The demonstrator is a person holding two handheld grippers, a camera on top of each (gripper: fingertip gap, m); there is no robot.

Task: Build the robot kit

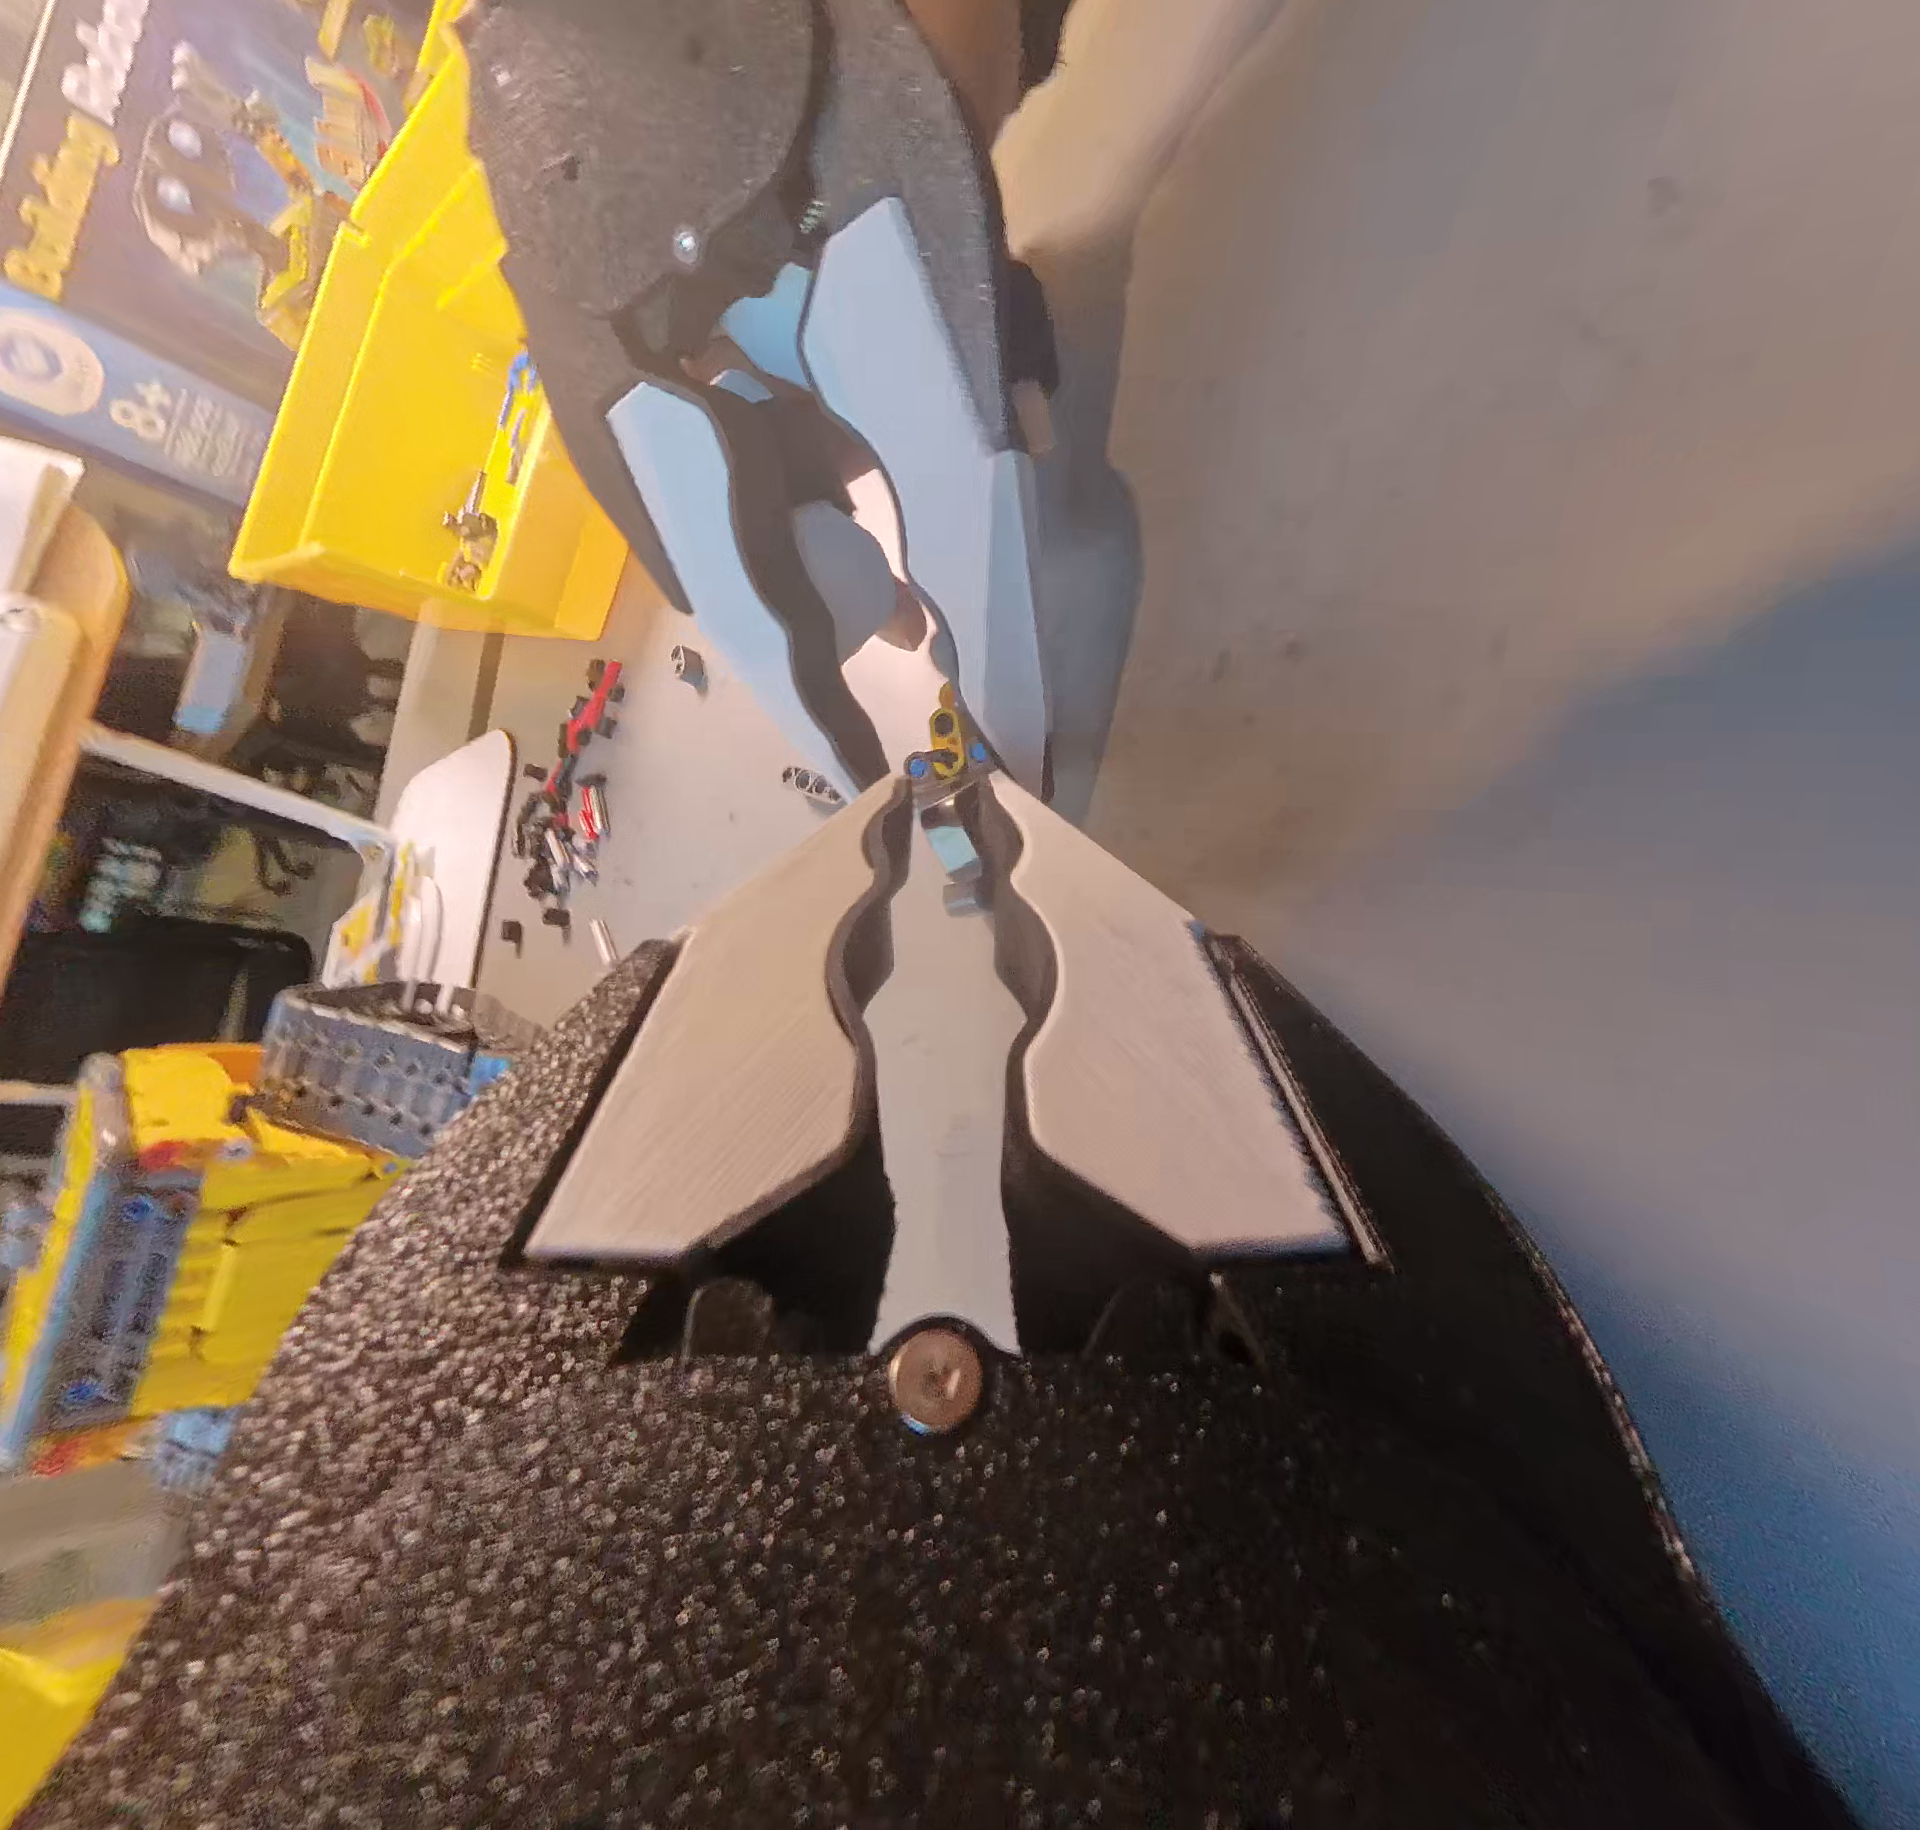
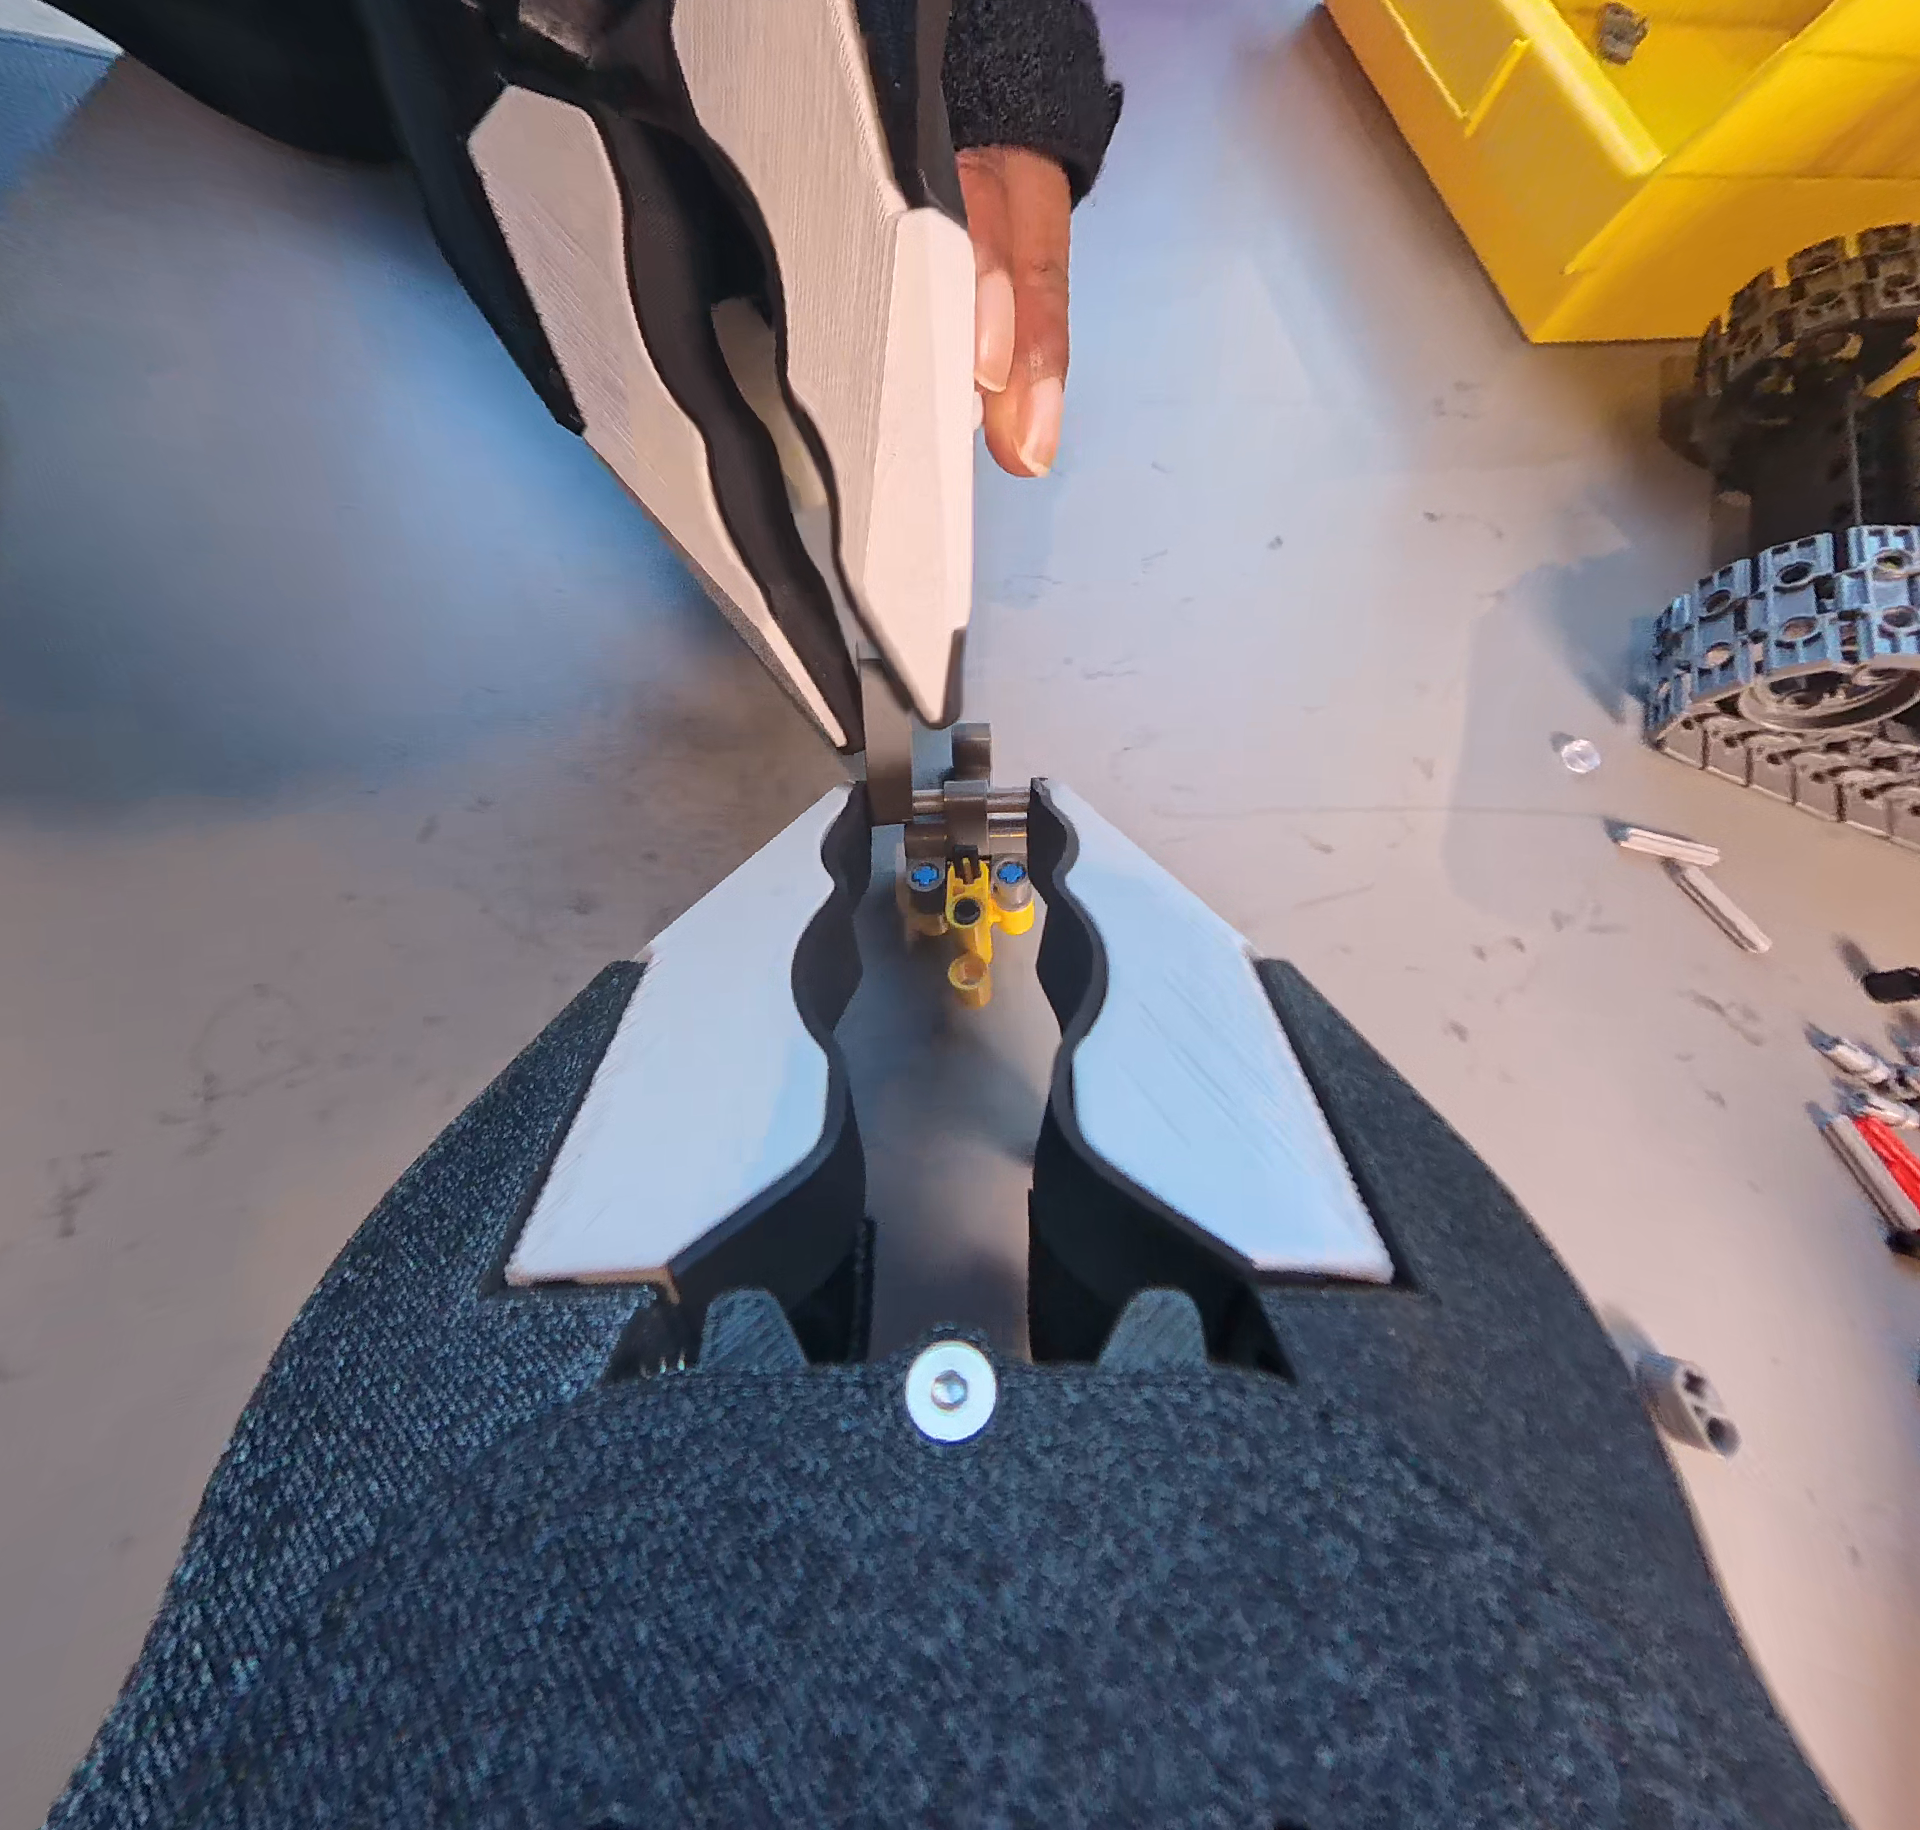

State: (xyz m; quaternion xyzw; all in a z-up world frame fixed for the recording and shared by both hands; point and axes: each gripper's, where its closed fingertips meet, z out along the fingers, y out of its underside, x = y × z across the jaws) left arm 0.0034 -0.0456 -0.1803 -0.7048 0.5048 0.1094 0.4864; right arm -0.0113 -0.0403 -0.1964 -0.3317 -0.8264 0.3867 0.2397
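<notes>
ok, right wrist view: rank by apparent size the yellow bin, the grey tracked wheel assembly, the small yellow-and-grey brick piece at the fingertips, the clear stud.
1. yellow bin, cut off by the frame edge
2. grey tracked wheel assembly, also cropped
3. yellow-and-grey brick piece
4. clear stud, smallest

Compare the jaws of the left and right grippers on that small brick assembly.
The left gripper has jaws pinched narrow; the right gripper has them wider. The left gripper holds a thin grey plate, the right gripper a grey cross-bar by its ends. Both grip one grey-and-yellow assembly.
</notes>
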